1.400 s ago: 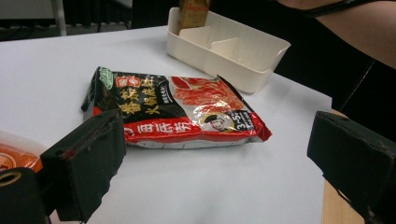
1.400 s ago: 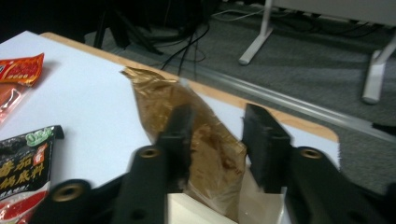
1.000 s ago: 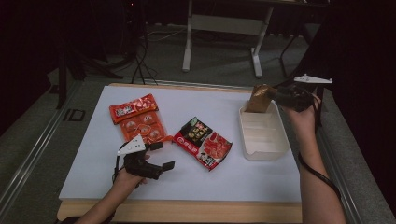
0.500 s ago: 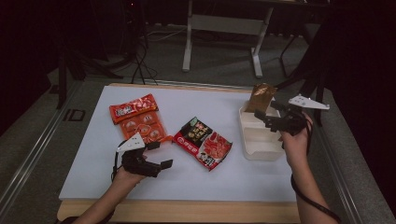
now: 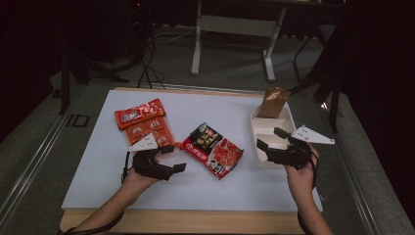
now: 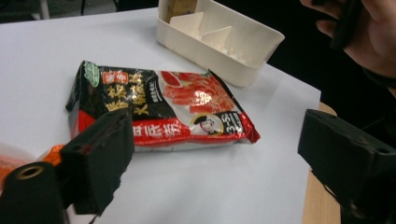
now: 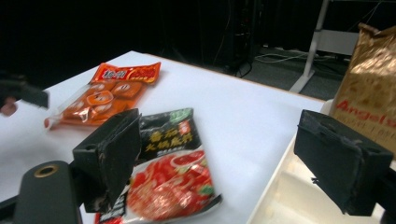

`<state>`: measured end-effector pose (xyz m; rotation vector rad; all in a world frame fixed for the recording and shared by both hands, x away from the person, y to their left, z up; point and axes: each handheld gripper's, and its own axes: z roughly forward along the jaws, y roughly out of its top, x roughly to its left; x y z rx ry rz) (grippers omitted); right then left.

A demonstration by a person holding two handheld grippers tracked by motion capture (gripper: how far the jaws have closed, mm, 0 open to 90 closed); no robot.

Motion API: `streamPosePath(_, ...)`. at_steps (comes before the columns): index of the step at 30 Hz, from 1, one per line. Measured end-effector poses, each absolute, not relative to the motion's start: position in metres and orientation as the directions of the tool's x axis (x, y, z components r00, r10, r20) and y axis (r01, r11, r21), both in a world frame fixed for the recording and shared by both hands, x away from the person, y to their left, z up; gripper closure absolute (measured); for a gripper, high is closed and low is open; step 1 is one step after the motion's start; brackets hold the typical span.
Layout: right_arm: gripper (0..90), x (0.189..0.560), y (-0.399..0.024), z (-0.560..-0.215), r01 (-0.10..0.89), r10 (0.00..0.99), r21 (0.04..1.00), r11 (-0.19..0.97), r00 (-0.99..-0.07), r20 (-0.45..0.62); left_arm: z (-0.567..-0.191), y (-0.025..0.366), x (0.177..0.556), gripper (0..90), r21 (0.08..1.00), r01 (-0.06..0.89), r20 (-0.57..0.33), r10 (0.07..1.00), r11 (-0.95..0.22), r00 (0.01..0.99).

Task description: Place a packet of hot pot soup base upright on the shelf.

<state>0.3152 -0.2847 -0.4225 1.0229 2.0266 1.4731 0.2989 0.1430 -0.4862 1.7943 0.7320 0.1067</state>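
A red and black noodle packet (image 5: 213,149) lies flat mid-table. My left gripper (image 5: 175,157) rests just left of it, open; its jaws have just been closing a little with nothing between them. In the left gripper view the packet (image 6: 163,105) lies beyond the left gripper (image 6: 224,158). A brown bag (image 5: 273,102) stands upright at the far end of the white bin (image 5: 253,132). My right gripper (image 5: 270,138) hovers over the bin's near half, open and empty; its jaws have just been opening. The right gripper (image 7: 224,158) faces the packet (image 7: 173,177) and the bag (image 7: 373,93).
An orange snack packet (image 5: 143,120) lies at the table's far left, just beyond my left hand. The bin (image 6: 224,60) has white dividers inside. The table's wooden front edge runs close to both wrists. Dark floor and a desk frame lie beyond the table.
My right gripper has drawn back from the brown bag toward the near end of the bin and sunk a little. The bag stays standing in the bin. The left hand has kept still.
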Motion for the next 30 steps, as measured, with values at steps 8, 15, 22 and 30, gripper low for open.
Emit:
streamPosePath(8,13.8,0.291,-0.282,-0.431,0.288,0.757,0.945,0.154,-0.649,0.074,-0.48,0.134,0.308,29.7,0.889,0.428,-0.279,0.55,-0.161,0.787)
streamPosePath(15,13.9,0.285,-0.289,-0.437,0.292,0.762,0.945,0.147,-0.642,0.08,-0.478,0.119,0.321,54.2,0.879,0.445,-0.285,0.556,-0.174,0.781)
streamPosePath(22,14.1,0.284,-0.296,-0.443,0.3,0.754,0.944,0.138,-0.65,0.097,-0.49,0.109,0.33,79.8,0.846,0.48,-0.258,0.611,-0.231,0.748)
streamPosePath(30,14.2,0.284,-0.297,-0.441,0.288,0.742,0.948,0.135,-0.663,0.096,-0.503,0.105,0.333,89.6,0.795,0.522,-0.205,0.672,-0.31,0.711)
